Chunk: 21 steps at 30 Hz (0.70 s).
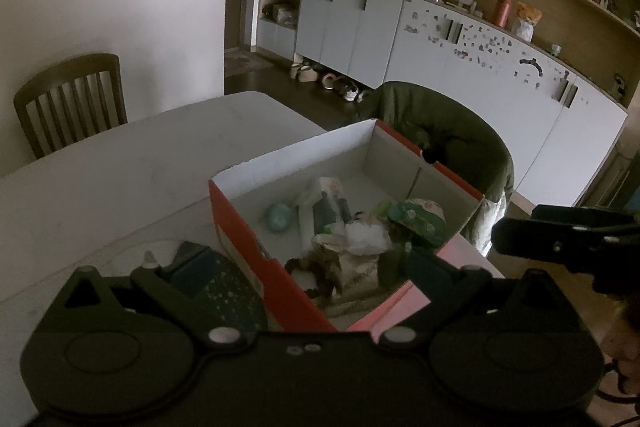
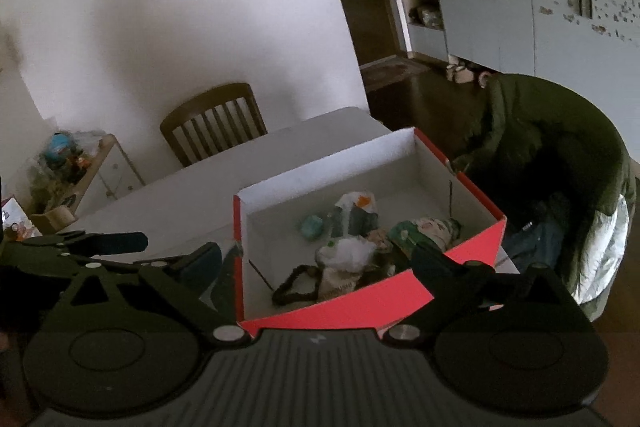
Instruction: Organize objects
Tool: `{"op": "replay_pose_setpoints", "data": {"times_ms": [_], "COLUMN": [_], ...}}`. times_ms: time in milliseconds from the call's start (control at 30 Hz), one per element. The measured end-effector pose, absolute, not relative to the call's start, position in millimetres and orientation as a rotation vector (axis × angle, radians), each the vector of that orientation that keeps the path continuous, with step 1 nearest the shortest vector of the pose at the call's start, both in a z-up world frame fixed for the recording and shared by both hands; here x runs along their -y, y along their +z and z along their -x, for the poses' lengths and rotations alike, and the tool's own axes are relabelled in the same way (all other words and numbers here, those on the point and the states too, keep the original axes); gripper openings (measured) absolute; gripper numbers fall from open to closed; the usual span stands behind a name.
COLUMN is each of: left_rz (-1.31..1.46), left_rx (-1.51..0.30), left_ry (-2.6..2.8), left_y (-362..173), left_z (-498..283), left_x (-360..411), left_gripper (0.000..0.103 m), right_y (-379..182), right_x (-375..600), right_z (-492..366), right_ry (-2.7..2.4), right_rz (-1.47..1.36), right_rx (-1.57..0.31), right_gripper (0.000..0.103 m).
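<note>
A red cardboard box (image 1: 240, 227) with a white inside stands on the white table (image 1: 120, 167); it also shows in the right wrist view (image 2: 360, 303). It holds a teal ball (image 1: 279, 217), a white packet (image 1: 324, 203), a green printed pouch (image 1: 422, 221), crumpled white plastic (image 1: 366, 237) and a dark beaded string (image 2: 296, 287). My left gripper (image 1: 308, 263) is open and empty, its fingers straddling the box's near left wall. My right gripper (image 2: 316, 263) is open and empty, spread wide over the box's near wall.
A dark speckled flat item (image 1: 224, 291) lies left of the box beside a clear lid (image 1: 136, 259). A chair draped with a green jacket (image 1: 452, 143) stands behind the box. A wooden chair (image 1: 72, 99) is at the table's far side. Cabinets (image 1: 480, 67) line the back wall.
</note>
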<state>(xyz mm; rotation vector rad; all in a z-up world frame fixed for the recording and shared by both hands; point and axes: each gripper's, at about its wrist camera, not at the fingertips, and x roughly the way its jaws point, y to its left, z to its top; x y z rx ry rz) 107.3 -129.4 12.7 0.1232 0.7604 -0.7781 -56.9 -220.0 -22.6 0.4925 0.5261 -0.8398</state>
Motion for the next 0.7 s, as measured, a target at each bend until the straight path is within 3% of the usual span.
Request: {"op": "replay_pose_setpoints", "data": {"times_ms": [700], "left_rz": [-0.142], "left_rx": [-0.808], "left_ry": [-0.770], "left_y": [-1], "left_z": [-103], "left_x": [139], "left_gripper": [0.102], "right_y": [-30], "right_x": [215], "right_z": [66], "right_ry": [-0.863], "right_rz": [-0.497], "right_rx": [-0.541], "right_gripper": [0.102]}}
